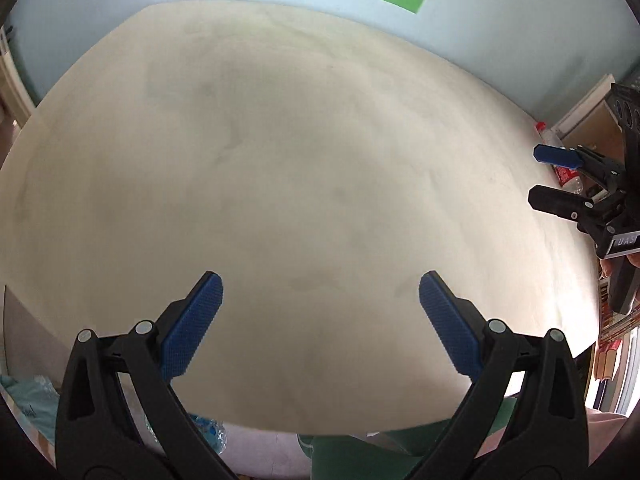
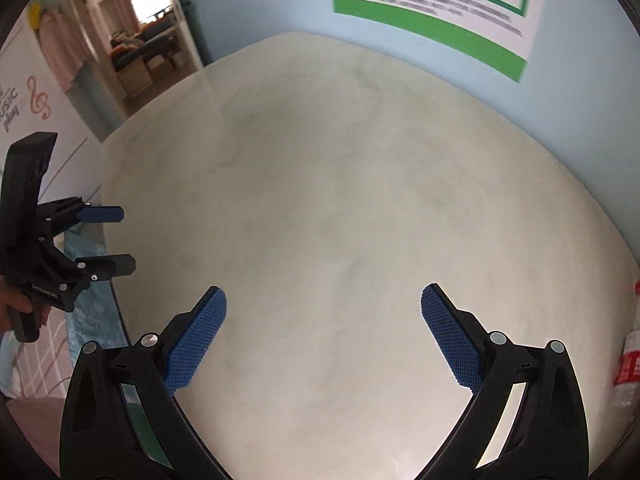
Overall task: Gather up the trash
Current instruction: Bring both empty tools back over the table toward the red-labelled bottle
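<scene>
A clear plastic bottle point(image 1: 558, 156) with a red cap and red label lies at the right edge of the round cream table point(image 1: 280, 160); it also shows in the right wrist view point(image 2: 630, 356) at the far right. My left gripper point(image 1: 320, 300) is open and empty above the table's near side; it also shows in the right wrist view point(image 2: 116, 236). My right gripper point(image 2: 323, 312) is open and empty over the table; in the left wrist view point(image 1: 538, 176) it hangs just in front of the bottle. A crushed clear bottle point(image 1: 208, 434) lies in a teal bag point(image 1: 24, 404) below the table's left edge.
A light blue wall with a green and white poster point(image 2: 436, 4) stands behind the table. An open doorway point(image 2: 140, 32) is at the far left. The teal bag also shows in the right wrist view point(image 2: 94, 312). Boxes and books point(image 1: 600, 128) stand to the right.
</scene>
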Available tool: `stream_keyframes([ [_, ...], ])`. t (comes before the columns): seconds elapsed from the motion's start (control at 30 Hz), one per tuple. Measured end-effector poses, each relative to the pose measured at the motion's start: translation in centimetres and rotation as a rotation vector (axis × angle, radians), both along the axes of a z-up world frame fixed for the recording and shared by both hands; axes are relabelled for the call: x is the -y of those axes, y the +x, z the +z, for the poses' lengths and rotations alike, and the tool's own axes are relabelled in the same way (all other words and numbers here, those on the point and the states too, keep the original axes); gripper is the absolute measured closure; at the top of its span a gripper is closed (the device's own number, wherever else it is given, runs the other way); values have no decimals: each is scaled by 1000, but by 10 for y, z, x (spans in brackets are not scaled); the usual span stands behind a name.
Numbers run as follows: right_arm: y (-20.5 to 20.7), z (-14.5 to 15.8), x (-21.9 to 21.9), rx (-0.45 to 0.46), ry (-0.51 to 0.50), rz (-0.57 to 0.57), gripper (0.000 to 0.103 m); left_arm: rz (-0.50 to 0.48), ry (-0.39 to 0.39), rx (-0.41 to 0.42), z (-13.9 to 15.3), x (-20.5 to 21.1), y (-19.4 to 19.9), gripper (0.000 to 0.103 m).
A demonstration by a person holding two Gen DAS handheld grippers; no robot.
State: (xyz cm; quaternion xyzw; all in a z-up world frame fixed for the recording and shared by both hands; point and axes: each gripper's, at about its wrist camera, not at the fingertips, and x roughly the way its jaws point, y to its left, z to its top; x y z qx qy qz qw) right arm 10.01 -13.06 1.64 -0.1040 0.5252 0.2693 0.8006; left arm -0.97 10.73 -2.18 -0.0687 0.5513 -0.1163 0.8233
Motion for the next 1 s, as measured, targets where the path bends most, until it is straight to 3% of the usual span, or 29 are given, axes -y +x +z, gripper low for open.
stream_keyframes([
  [0.27, 13, -9, 118, -11, -8, -202, 6, -219, -5, -13, -9, 112, 61, 7],
  [0.6, 26, -1, 245, 33, -63, -434, 6, -488, 68, 13, -12, 248, 128, 7],
  [1.0, 71, -8, 370, 88, -196, -573, 6, -638, 73, 49, -16, 381, 196, 7],
])
